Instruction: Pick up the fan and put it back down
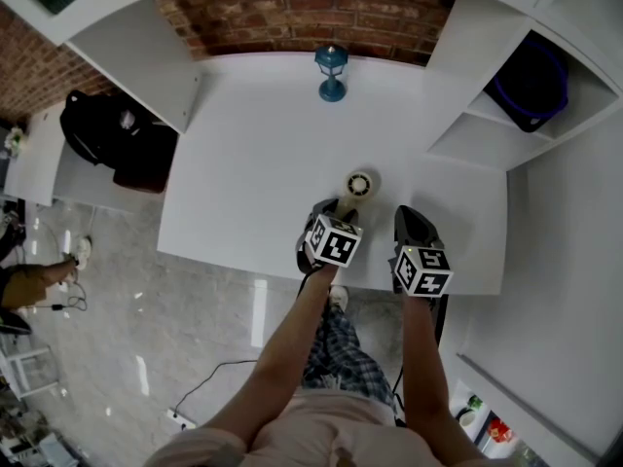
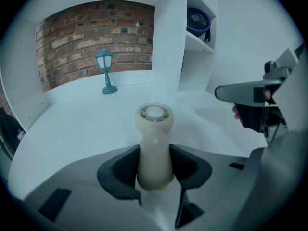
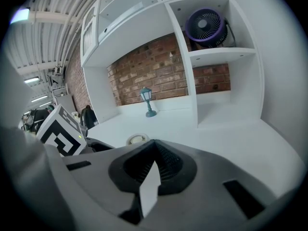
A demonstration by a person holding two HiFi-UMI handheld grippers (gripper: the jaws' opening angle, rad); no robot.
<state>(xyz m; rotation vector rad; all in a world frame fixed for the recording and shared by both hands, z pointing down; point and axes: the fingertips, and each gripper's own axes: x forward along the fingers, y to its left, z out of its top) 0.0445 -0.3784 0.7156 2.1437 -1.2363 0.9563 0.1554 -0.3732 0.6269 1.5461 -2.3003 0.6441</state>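
Where the small cream plastic hand-held fan lies near the front edge of the white table, the left gripper has its two dark pads clamped on either side of the fan's handle, close to the butt end. That gripper tips steeply down at the table top. The bare left forearm runs up to it on a slant from the lower middle of the head view. The right gripper hangs just beside the left one, apart from the fan, and points more nearly level across the table. Its jaws are pressed together with nothing between them, and the right forearm reaches almost straight ahead.

The fan has a stout, smooth, rounded handle with a small round button on it, and the handle widens into a round head. The face of the head shows a ring of short slots round a pale hub and is turned upward. The head points away from the person, toward the back of the table. Whether the fan is clear of the table top cannot be told.

Farther back, near the red brick wall, a small teal lantern-shaped lamp stands upright. White shelving flanks the table on both sides, and a purple round desk fan sits in an upper right compartment. Off to the left, a black bag lies on a lower white surface.
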